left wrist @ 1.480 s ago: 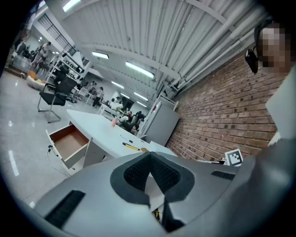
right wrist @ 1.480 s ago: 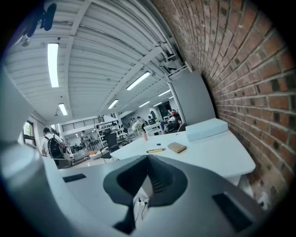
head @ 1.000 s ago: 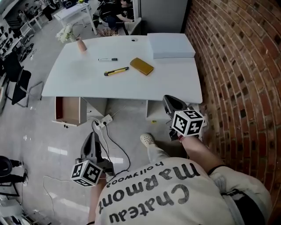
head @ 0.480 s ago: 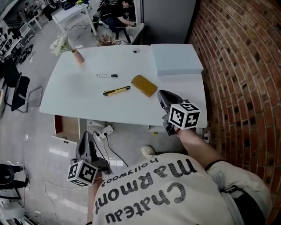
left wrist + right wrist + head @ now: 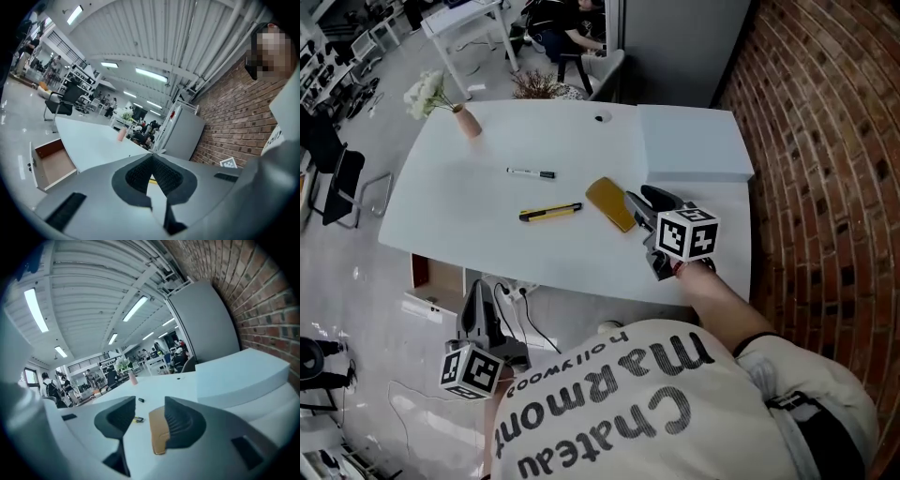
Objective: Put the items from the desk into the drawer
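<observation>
Fingers (image 5: 185, 420) of the right gripper (image 5: 636, 201) stand apart, having just been opening, over the table (image 5: 478, 216). The mustard case (image 5: 610, 203) lies flat on the table between them, not clamped. Left gripper (image 5: 478, 292) fingers are closed together and empty, low near the open drawer (image 5: 431, 279). Yellow cutter (image 5: 550, 212) and marker (image 5: 531, 172) lie on the table, left of the case.

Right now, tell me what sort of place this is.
Probably an open-plan office: a white desk with an open drawer under it, black office chairs, more desks beyond, and a brick wall alongside.
</observation>
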Motion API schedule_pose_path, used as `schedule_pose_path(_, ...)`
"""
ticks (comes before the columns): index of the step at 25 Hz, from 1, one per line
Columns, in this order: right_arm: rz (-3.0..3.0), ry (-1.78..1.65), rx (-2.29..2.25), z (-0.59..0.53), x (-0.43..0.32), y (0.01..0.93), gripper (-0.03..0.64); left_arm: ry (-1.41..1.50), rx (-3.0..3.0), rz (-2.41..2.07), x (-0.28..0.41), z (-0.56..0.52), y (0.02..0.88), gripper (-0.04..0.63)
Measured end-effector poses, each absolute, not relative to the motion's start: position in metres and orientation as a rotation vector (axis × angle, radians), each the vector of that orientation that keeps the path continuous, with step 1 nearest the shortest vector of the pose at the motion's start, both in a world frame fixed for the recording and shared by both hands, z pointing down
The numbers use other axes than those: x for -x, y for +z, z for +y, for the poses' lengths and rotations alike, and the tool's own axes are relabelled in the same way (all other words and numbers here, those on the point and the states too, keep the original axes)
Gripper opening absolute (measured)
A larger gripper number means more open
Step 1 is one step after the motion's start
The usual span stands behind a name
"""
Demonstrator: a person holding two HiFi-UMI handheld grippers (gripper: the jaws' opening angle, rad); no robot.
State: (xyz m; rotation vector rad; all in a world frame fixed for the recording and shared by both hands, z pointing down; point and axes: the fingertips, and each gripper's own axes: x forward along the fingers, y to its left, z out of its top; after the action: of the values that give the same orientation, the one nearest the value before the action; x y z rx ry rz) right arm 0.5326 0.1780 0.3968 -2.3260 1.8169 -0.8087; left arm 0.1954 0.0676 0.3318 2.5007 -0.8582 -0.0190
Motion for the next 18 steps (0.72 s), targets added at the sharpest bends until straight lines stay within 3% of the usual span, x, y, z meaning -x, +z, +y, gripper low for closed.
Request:
schedule_pose_path(6, 1.937, -1.004, 2.349, 0.164, -0.533, 0.459, 0.431, 0.017, -2.449, -0.931, -0.191, 0.063, 0.342, 0.003)
schedule_pose_path(14, 2.206, -1.07, 2.403, 0.139, -0.528, 0.51, 0.523, 0.037, -2.419, -0.98, -0.184, 0.06, 0.353, 0.002)
schedule_pose_path(18, 2.255, -1.184, 2.479, 0.136, -0.528, 0.532, 0.523, 0.033, -2.409, -1.001, -0.182, 0.059, 0.354, 0.003)
